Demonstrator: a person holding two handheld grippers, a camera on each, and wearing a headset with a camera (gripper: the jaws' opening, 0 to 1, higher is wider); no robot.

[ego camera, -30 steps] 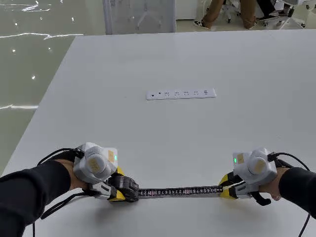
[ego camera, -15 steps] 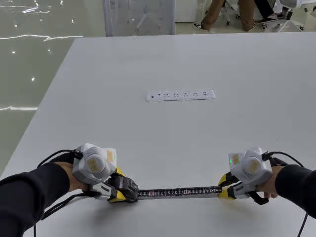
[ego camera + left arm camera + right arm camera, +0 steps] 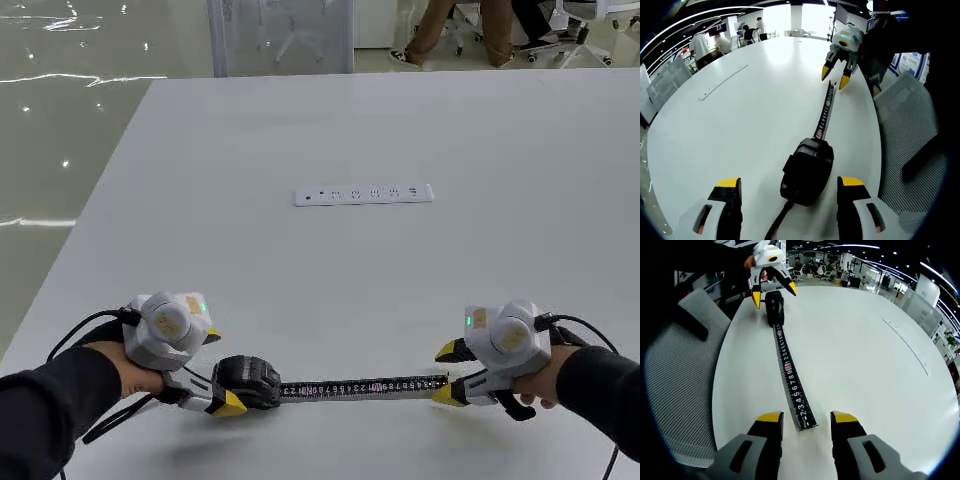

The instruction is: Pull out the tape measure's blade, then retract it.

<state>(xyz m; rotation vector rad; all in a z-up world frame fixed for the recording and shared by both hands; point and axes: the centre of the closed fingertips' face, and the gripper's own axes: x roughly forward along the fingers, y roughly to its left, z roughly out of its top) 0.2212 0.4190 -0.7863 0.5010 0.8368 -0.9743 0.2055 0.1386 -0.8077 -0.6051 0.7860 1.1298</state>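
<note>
The black tape measure case (image 3: 247, 381) lies on the white table (image 3: 400, 280) near its front edge. Its blade (image 3: 365, 387) runs out flat to the right. My left gripper (image 3: 222, 371) stands open just left of the case, its yellow tips wide of the case's sides. In the left gripper view the case (image 3: 807, 170) sits between the open jaws of the left gripper (image 3: 790, 182), apart from both. My right gripper (image 3: 445, 373) is open at the blade's far end. In the right gripper view the blade tip (image 3: 807, 422) lies on the table between the spread jaws of the right gripper (image 3: 807, 417).
A white power strip (image 3: 364, 194) lies mid-table, far beyond both grippers. The table's left edge drops to a glossy floor (image 3: 60, 120). A grey mesh chair (image 3: 680, 370) sits close to the front edge. People and chairs are far behind the table.
Both grippers have opened. The left let go of the case and drew back to the left. The right released the blade tip, and the blade stays stretched out on the table.
</note>
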